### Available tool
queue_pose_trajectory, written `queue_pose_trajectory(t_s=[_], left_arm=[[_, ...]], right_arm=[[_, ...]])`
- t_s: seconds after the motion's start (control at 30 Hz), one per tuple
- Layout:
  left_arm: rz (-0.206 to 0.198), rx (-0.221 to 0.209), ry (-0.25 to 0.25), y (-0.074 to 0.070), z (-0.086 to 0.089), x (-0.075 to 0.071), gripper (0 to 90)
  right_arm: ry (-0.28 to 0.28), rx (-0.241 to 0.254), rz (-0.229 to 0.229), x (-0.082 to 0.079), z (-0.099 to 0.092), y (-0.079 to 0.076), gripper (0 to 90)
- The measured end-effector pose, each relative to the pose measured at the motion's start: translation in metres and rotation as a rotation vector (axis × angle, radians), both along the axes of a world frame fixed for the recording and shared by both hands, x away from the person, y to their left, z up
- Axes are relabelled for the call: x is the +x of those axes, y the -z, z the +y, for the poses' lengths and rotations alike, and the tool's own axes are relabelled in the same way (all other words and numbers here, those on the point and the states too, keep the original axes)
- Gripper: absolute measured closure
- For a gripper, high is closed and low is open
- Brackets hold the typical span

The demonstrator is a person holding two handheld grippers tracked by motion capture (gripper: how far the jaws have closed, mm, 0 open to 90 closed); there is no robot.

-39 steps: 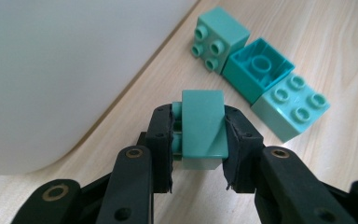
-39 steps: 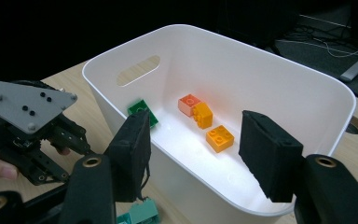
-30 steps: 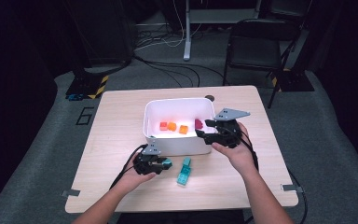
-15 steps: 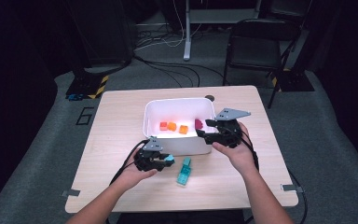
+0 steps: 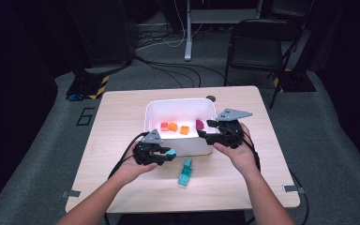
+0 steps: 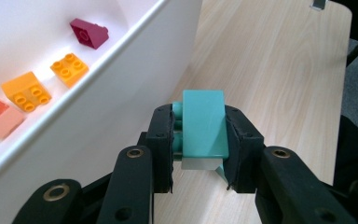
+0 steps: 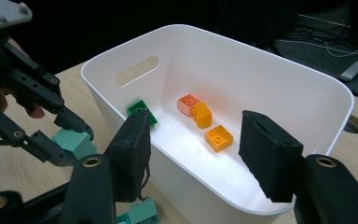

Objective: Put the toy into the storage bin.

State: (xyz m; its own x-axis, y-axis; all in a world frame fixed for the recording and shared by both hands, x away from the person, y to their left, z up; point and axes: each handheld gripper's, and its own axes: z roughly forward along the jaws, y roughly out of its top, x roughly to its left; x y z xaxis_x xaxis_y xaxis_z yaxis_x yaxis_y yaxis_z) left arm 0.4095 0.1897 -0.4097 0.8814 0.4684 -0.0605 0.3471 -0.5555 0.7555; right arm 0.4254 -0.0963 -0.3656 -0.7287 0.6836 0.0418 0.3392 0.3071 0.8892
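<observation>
Teal brick (image 6: 203,123) is clamped tight between my left gripper's (image 5: 165,155) pads, so that one's a solid grab. Compared to a second ago, my left hand has lifted it up off the tabletop: back then it sat low, right next to the other teal piece (image 5: 184,171), and now it's raised to about the front wall of the white bin (image 5: 178,104), just outside it. That second teal piece is lying where it was on the wooden table (image 5: 117,122), a bit to the right of my left gripper.

My right gripper (image 5: 209,131) hasn't budged. It hangs over the bin's right front corner with its jaws spread wide and nothing between them; looking along it, I see straight down into the bin.

Inside the bin: two orange bricks (image 7: 218,137), a salmon one (image 7: 187,102), a green one (image 7: 138,109) and a dark red one (image 6: 89,33).
</observation>
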Motion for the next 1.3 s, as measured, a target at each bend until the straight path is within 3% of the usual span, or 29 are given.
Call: queue_pose_trajectory(t_s=[0.27,0.57,1.03,1.3], left_arm=[[-0.016,0.002,-0.002,-0.021,0.001,0.005,66.7],[-0.035,-0.025,-0.025,-0.042,0.005,0.014,66.7],[-0.03,-0.067,-0.061,-0.06,0.003,0.037,66.8],[-0.037,-0.06,-0.068,-0.07,-0.007,0.05,66.8]], right_arm=[[0.004,0.004,-0.001,0.0,-0.002,-0.001,42.6],[0.007,0.005,-0.002,0.0,-0.003,-0.001,42.6],[0.008,0.006,-0.003,0.001,-0.003,-0.002,42.6],[0.01,0.006,-0.005,0.001,-0.004,-0.002,42.6]])
